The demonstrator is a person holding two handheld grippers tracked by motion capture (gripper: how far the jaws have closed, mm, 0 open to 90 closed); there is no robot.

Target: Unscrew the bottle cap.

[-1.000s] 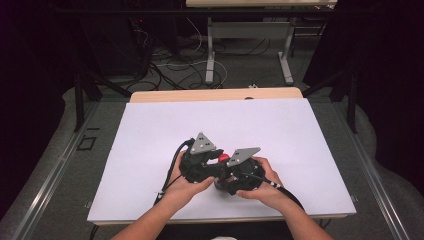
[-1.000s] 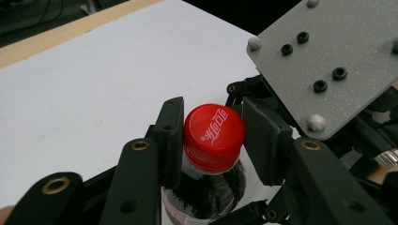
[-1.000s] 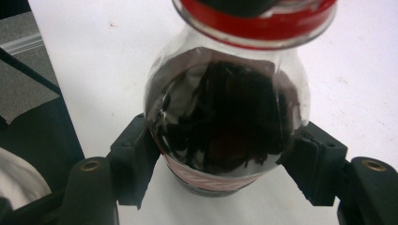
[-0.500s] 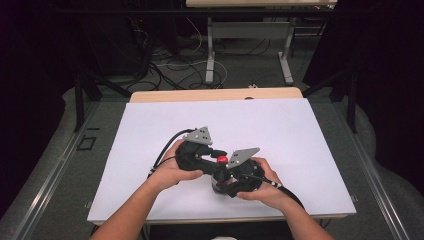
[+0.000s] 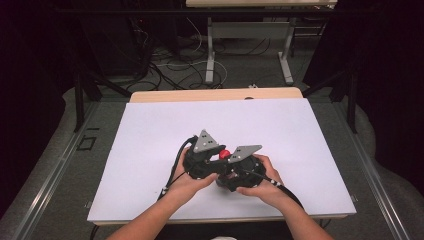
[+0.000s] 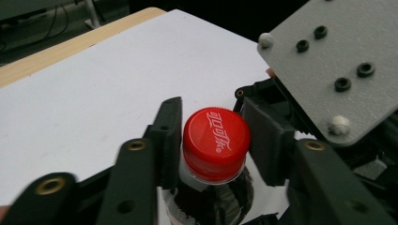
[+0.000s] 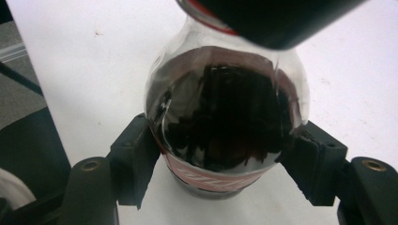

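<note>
A person stood a small cola bottle (image 7: 225,126) upright near the front of the white bench (image 5: 150,140). The right tongs (image 7: 225,159) were clamped on the bottle's belly, steadying it. The left tongs (image 6: 216,140) straddled the red cap (image 6: 216,136); their jaws had just been opening, one pad against the cap, the other standing slightly off. To unscrew it well, the left tongs would need to re-close squarely on the cap's ribbed side, then twist level, while the right hold kept the bottle from turning or tipping.

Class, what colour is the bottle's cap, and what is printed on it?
Red cap with white lettering, clearest in the left gripper view.
</note>
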